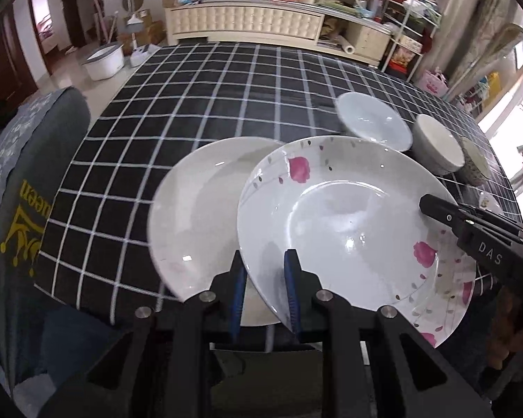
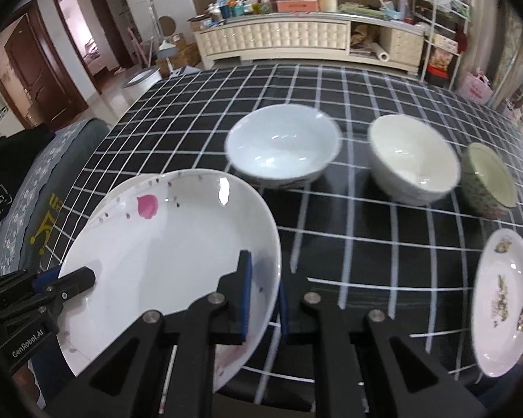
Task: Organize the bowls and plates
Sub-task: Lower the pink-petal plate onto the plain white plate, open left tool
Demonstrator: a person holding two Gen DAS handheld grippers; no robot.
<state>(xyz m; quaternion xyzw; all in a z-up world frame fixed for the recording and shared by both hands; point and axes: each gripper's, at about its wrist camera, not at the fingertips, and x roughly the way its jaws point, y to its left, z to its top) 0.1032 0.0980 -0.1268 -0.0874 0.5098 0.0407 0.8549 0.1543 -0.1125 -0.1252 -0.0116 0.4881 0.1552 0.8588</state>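
Note:
A white plate with pink flowers [image 1: 348, 223] [image 2: 164, 240] hangs tilted above the black checked tablecloth [image 1: 191, 104], held from two sides. My left gripper [image 1: 265, 268] is shut on its near-left rim, which runs between the blue pads. My right gripper [image 2: 263, 282] is shut on the opposite rim; it shows in the left wrist view as a black finger [image 1: 436, 209] lying on the plate. A plain white plate [image 1: 195, 216] lies on the cloth, partly under the flowered one. Behind stand a pale bluish bowl [image 2: 282, 142], a cream bowl [image 2: 415, 160] and a green patterned bowl [image 2: 488, 181].
A small oval plate with a printed pattern [image 2: 502, 313] lies near the table's right front edge. A grey cushioned chair [image 1: 28, 174] stands against the table's left side. A cluttered cream sideboard [image 2: 296, 38] stands beyond the far edge.

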